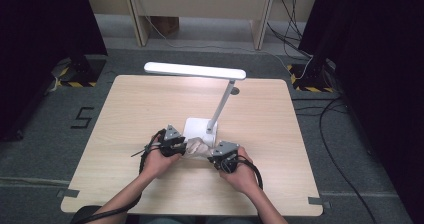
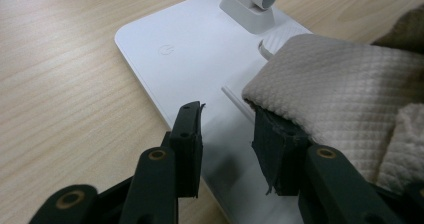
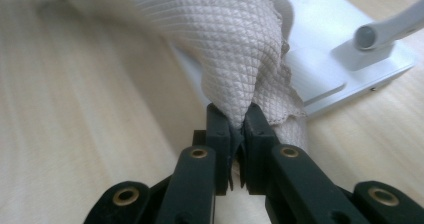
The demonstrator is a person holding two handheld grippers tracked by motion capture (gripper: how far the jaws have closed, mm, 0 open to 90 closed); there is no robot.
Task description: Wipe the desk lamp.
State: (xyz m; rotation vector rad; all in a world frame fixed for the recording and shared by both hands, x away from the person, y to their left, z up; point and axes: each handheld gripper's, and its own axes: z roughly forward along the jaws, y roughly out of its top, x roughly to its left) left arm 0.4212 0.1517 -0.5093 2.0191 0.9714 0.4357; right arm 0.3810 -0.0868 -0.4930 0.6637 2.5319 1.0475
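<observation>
high view: a white desk lamp (image 1: 210,101) stands on the wooden table (image 1: 125,109), its flat base (image 1: 196,128) near the middle of the table and its long head held level above. a beige cloth (image 1: 196,146) lies bunched at the near edge of the base, between the 2 claws. the left claw (image 1: 176,146) meets the cloth from the left, the right claw (image 1: 216,156) from the right. a hand holds each tool, and a black cable trails from each.

left gripper view: the left claw (image 2: 227,134) stands partly open over the near edge of the lamp base (image 2: 190,59). a clear gap shows between its 2 jaws, with only the white base behind it. the quilted cloth (image 2: 330,89) lies draped over the right jaw and touches it; the left jaw is bare. nothing is pinched. the lamp's hinge foot (image 2: 252,4) sits at the far end of the base.

right gripper view: the right claw (image 3: 236,121) is closed tight on a fold of the cloth (image 3: 225,39), which rises from the jaws toward the top of the frame. the lamp base (image 3: 340,49) lies behind the cloth, on the table (image 3: 75,109).
</observation>
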